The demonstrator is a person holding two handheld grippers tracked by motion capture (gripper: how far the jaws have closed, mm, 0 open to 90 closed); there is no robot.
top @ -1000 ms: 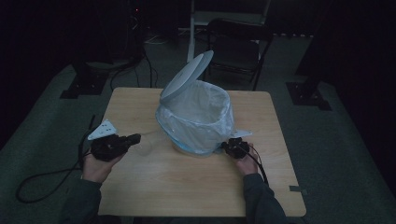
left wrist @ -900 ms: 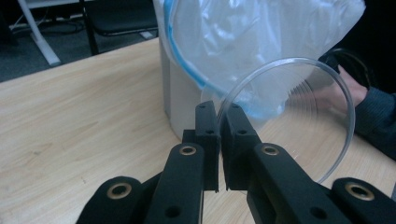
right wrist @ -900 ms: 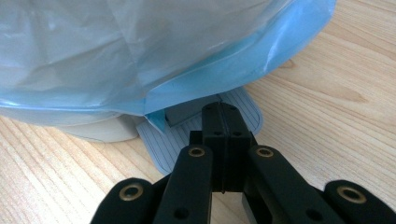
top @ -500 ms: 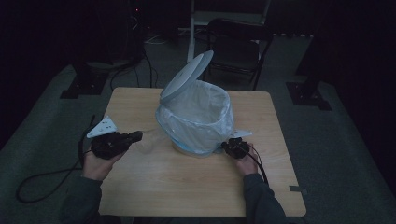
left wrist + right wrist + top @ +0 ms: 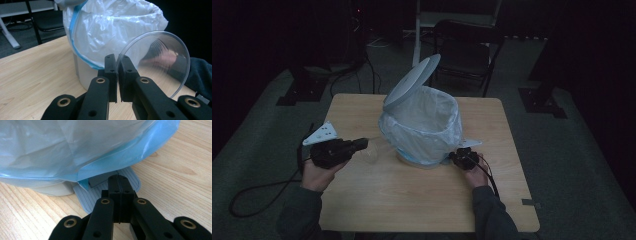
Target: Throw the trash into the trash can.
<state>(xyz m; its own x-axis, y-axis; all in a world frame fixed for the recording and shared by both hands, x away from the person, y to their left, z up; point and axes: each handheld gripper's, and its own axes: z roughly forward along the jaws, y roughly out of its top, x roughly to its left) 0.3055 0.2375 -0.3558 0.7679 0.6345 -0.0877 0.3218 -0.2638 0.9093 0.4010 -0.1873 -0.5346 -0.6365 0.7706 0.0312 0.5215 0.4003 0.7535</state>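
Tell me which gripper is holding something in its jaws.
The left gripper: its jaws pinch the rim of a clear plastic disc. The right gripper, jaws shut, presses the bin's pedal.

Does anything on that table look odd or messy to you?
Nothing is spilled or broken. The white pedal bin lined with a blue-edged clear bag stands on the wooden table, lid tipped up. The right gripper presses on the bin's ribbed pedal, shut. The left gripper pinches a clear plastic disc.

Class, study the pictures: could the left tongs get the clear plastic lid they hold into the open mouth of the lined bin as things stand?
Probably yes. The left tongs grip the clear lid beside the bin, whose flap stands raised, leaving the mouth open; the lid would have to rise over the rim.
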